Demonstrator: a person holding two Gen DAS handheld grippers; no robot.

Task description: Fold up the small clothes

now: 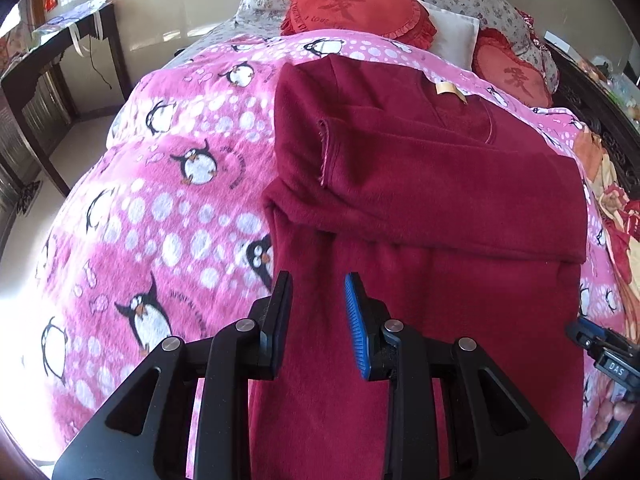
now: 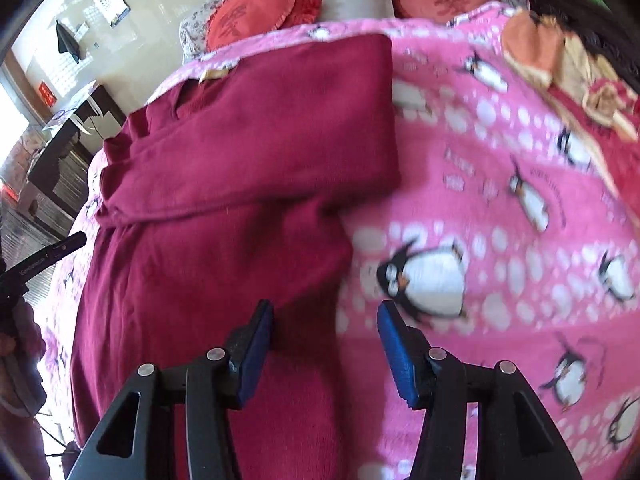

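In the left wrist view, the left claw (image 1: 316, 316) hangs spread wide with nothing between its fingers, poised over the near left part of the maroon fleece top (image 1: 420, 200). The top lies ahead of and beneath that claw on the pink penguin blanket (image 1: 160, 200) covering the bed; its sleeves appear already folded across the chest, the collar label (image 1: 450, 92) far ahead and slightly right. The hem reaches below the claw toward the camera. In the right wrist view, the right claw (image 2: 326, 332) is likewise spread and empty, straddling the garment's right edge: cloth lies under its left finger, blanket under its right. The picture is somewhat blurred, so fine creases cannot be read. The step in hand looks like taking the bottom hem at both corners to bring it up toward the collar. To do it well, each claw should probably drop onto its corner, pinch the fleece layers but not the blanket, then lift evenly so the fold line stays straight and the sleeves stay undisturbed.
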